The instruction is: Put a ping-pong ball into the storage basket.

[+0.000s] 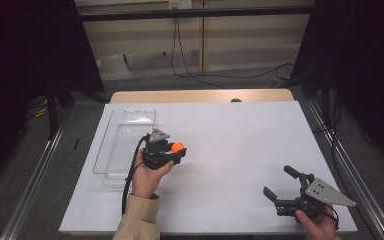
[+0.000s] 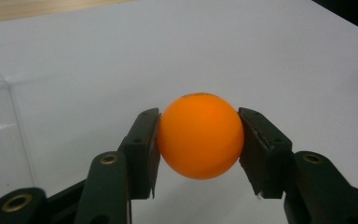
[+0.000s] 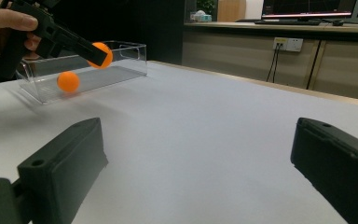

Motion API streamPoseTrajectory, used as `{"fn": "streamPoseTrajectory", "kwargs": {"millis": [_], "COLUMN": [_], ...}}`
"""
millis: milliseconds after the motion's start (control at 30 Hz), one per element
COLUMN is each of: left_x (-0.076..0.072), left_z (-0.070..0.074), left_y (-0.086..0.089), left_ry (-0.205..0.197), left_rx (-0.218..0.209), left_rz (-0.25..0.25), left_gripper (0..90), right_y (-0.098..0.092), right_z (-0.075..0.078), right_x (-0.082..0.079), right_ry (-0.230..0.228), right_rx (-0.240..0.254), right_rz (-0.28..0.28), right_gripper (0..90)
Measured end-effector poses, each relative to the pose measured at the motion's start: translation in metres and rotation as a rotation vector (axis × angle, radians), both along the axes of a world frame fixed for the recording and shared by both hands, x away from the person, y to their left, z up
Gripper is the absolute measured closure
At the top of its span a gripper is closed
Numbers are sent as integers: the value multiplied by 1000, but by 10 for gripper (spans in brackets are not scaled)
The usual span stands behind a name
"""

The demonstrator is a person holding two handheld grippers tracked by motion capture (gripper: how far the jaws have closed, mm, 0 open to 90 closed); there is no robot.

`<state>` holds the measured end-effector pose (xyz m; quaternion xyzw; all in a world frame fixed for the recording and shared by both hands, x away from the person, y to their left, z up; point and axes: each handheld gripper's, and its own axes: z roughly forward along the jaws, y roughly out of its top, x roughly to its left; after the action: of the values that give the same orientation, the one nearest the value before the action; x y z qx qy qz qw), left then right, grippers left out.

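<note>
An orange ball (image 2: 199, 140) sits squeezed between the two black jaws of my left gripper (image 1: 176, 149), a little above the white table sheet (image 1: 240, 140). This gripper is just right of a clear plastic box (image 1: 122, 135). In the right gripper view the held ball (image 3: 99, 54) hangs in front of the box (image 3: 130, 58). A second orange round shape (image 3: 68, 81) shows low at the box's wall; I cannot tell whether it is another ball or a reflection. My right gripper (image 1: 279, 181) rests open near the front right corner with nothing between its jaws.
The white sheet covers a wooden table whose bare edge (image 1: 200, 96) shows at the back. Metal rails (image 1: 352, 175) run along both sides. Wide bare sheet lies between the two grippers.
</note>
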<state>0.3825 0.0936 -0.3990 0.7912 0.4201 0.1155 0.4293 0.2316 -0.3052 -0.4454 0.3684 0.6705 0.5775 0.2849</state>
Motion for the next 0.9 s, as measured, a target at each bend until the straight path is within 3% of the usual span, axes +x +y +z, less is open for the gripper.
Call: {"fn": "streamPoseTrajectory", "kwargs": {"millis": [900], "left_x": [0], "left_z": [7], "left_y": [7], "left_ry": [5], "left_rx": [14], "left_rz": [0], "left_gripper": [510], "right_y": [0], "right_z": [0], "right_x": [0], "right_ry": [0], "right_rx": [0], "right_rz": [1], "right_gripper": [24]}}
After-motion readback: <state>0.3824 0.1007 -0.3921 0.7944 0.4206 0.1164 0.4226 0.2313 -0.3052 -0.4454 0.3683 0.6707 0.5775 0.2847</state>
